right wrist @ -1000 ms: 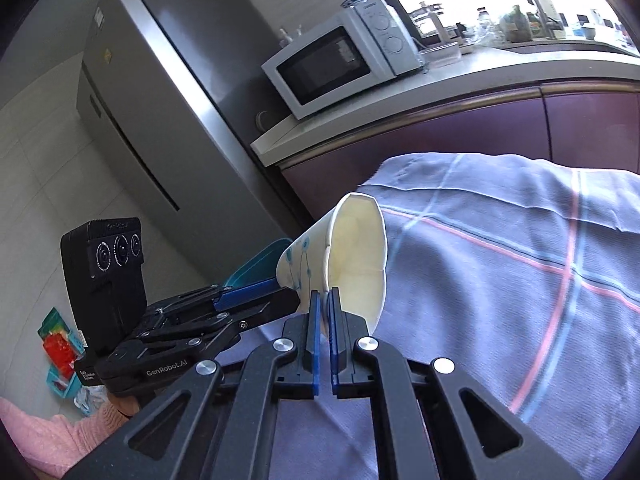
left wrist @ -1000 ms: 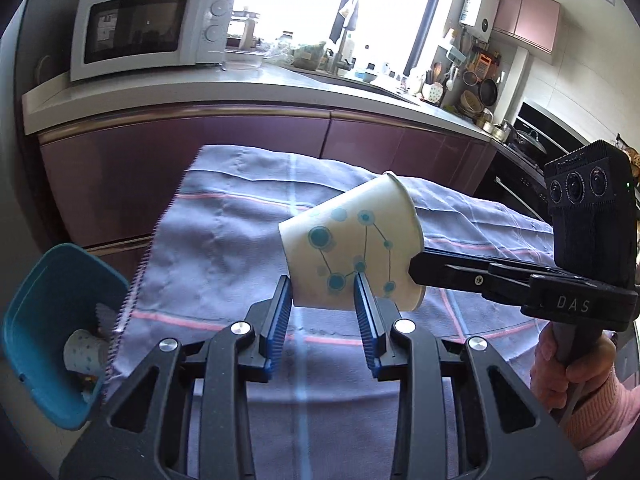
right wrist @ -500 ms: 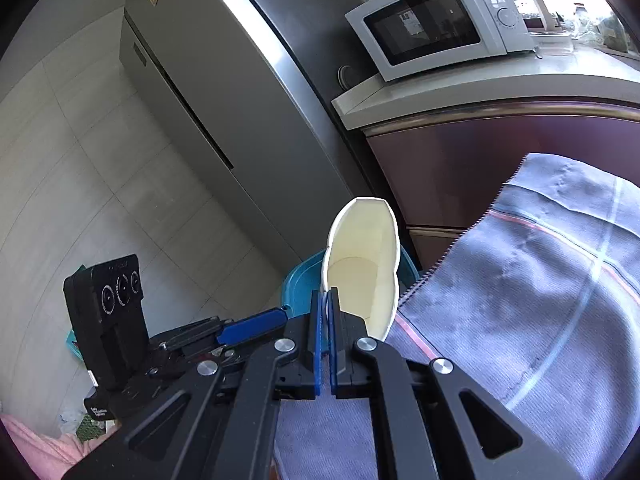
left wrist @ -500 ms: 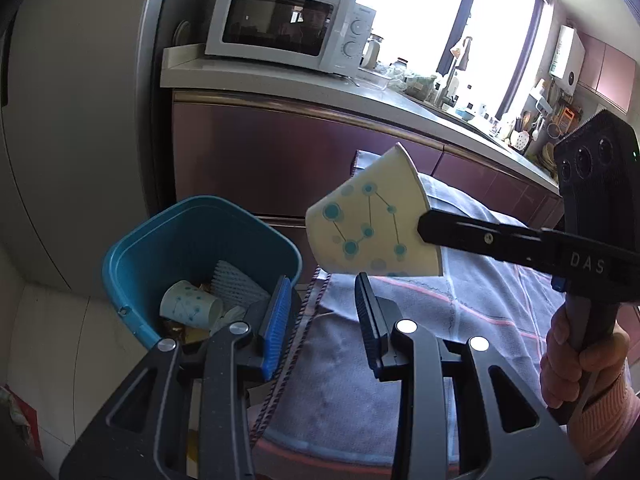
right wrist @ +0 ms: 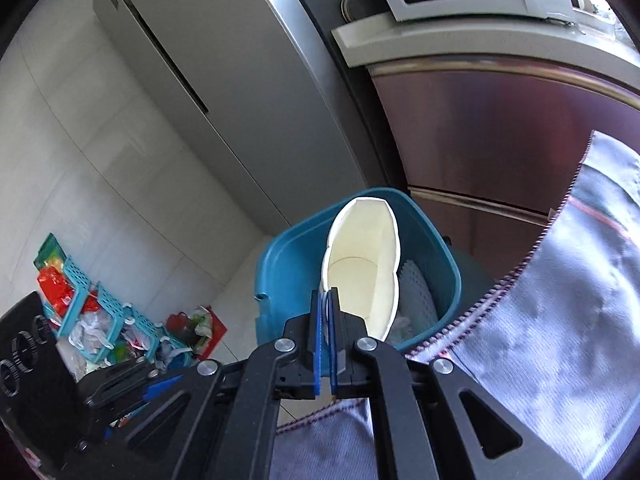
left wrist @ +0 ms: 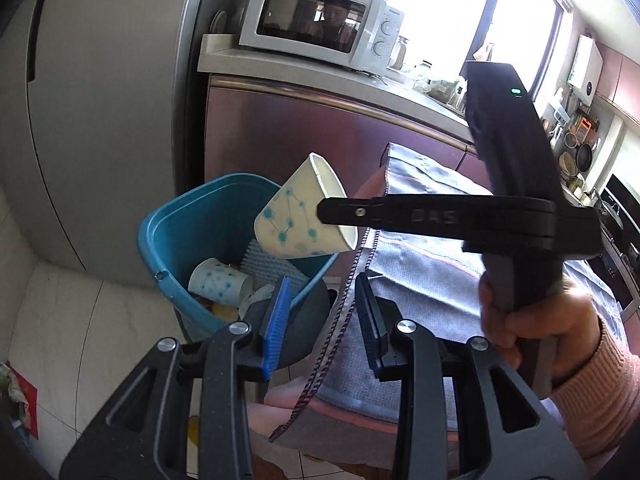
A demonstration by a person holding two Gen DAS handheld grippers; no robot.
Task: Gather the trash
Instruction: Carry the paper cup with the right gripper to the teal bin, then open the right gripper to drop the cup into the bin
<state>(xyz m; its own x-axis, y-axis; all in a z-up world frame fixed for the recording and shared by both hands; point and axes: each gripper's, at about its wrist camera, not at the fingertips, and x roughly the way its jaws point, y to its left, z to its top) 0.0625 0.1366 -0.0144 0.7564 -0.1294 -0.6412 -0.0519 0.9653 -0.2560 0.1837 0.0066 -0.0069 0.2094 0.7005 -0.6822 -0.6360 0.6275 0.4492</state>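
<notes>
A white paper cup [left wrist: 296, 220] with blue dots hangs squashed and tilted over the blue bin [left wrist: 180, 232], whose rim shows beside the table edge. My right gripper [left wrist: 324, 212] is shut on the cup's rim. In the right wrist view the right gripper [right wrist: 327, 308] pinches the wall of the cup [right wrist: 360, 264], with the bin [right wrist: 288, 264] right behind it. My left gripper [left wrist: 320, 316] stands open below the cup with nothing between its blue pads. Another dotted cup [left wrist: 218, 282] and more trash lie inside the bin.
A grey-blue striped cloth [left wrist: 440, 272] covers the table to the right of the bin. Behind stand a grey fridge [left wrist: 100, 100], dark red cabinets [left wrist: 300, 140] and a microwave [left wrist: 316, 28]. A teal rack with bags [right wrist: 88, 312] clutters the floor at left.
Both grippers have swung left, from above the cloth-covered table to the bin. The cup, still pinched by the right gripper, now hangs over the bin's opening.
</notes>
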